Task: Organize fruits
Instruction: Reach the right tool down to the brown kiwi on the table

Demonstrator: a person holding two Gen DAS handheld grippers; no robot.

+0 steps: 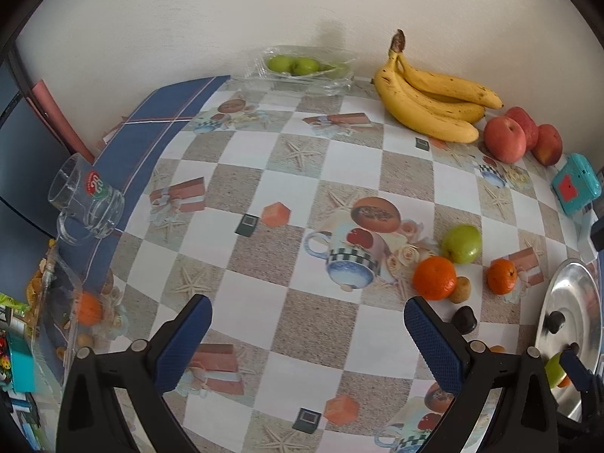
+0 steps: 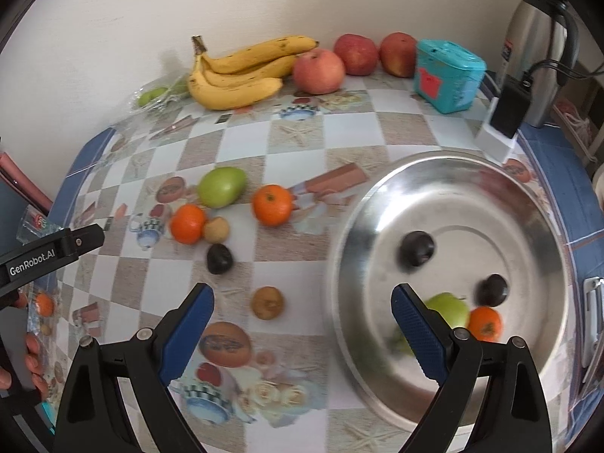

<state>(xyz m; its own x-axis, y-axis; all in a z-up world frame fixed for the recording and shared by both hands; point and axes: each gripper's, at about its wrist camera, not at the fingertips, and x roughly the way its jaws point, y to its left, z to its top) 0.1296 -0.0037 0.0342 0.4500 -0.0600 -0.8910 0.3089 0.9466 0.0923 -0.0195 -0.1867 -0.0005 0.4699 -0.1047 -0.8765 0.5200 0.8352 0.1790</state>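
Note:
A steel bowl (image 2: 528,204) at the right holds a green apple (image 2: 451,307), a tangerine (image 2: 485,322) and two dark fruits (image 2: 416,248). On the tablecloth lie a green apple (image 2: 222,187), two tangerines (image 2: 271,204), a small tan fruit (image 2: 216,229), a dark fruit (image 2: 219,258) and a brown fruit (image 2: 267,302). My right gripper (image 2: 302,324) is open and empty, above the cloth at the bowl's left rim. My left gripper (image 1: 307,324) is open and empty, left of the green apple (image 1: 461,243) and tangerine (image 1: 434,277). The bowl (image 1: 573,302) shows at the right.
Bananas (image 2: 234,75) and three red apples (image 2: 319,71) lie by the back wall, with a clear bag of green apples (image 1: 302,66). A teal box (image 2: 447,75), a charger (image 2: 506,113) and a steel kettle (image 2: 536,30) stand at the back right. A glass mug (image 1: 87,196) stands left.

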